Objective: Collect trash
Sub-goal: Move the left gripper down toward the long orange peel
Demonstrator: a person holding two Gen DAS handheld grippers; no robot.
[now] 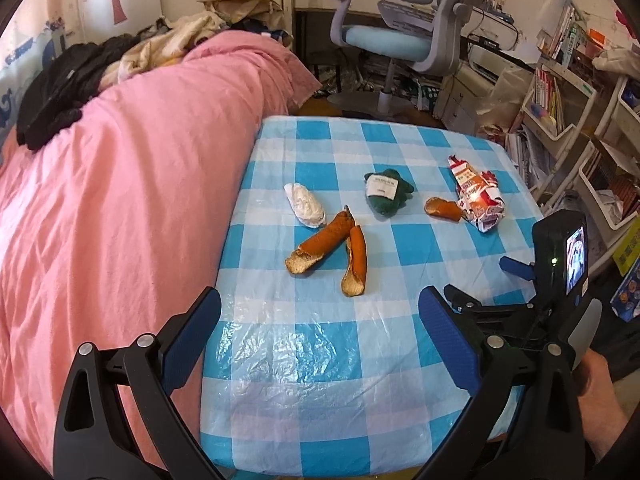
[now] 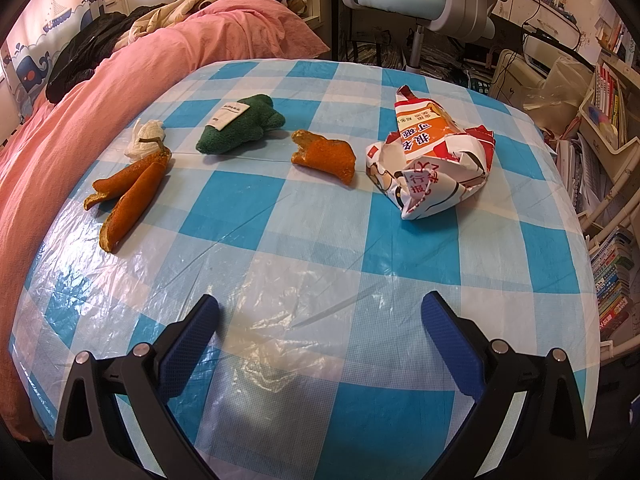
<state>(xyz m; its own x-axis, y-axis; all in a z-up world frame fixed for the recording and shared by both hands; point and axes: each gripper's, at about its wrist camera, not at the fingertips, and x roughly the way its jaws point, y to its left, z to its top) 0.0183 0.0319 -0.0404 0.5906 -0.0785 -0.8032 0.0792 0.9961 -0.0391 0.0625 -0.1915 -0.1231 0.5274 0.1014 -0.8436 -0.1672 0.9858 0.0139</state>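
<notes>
Trash lies scattered on the blue-checked tablecloth [image 2: 320,216]: a crumpled red-and-white wrapper [image 2: 434,156], a small orange peel [image 2: 326,156] just left of it, then a green sponge [image 2: 240,128], two long peels [image 2: 128,192] and a white tissue wad [image 2: 145,140] nearest the pink bed cover [image 1: 120,184]. The left gripper [image 1: 320,328] and right gripper [image 2: 320,332] hover over the cloth's near edge, fingers spread wide and empty.

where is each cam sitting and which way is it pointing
Left wrist: on the left gripper near the table's bed-side front corner, facing across the checked tablecloth; the right gripper and a hand show.
Right wrist: on the right gripper, facing across the table; only its fingers show.
Shared: orange peels, green cloth, crumpled wrapper.
</notes>
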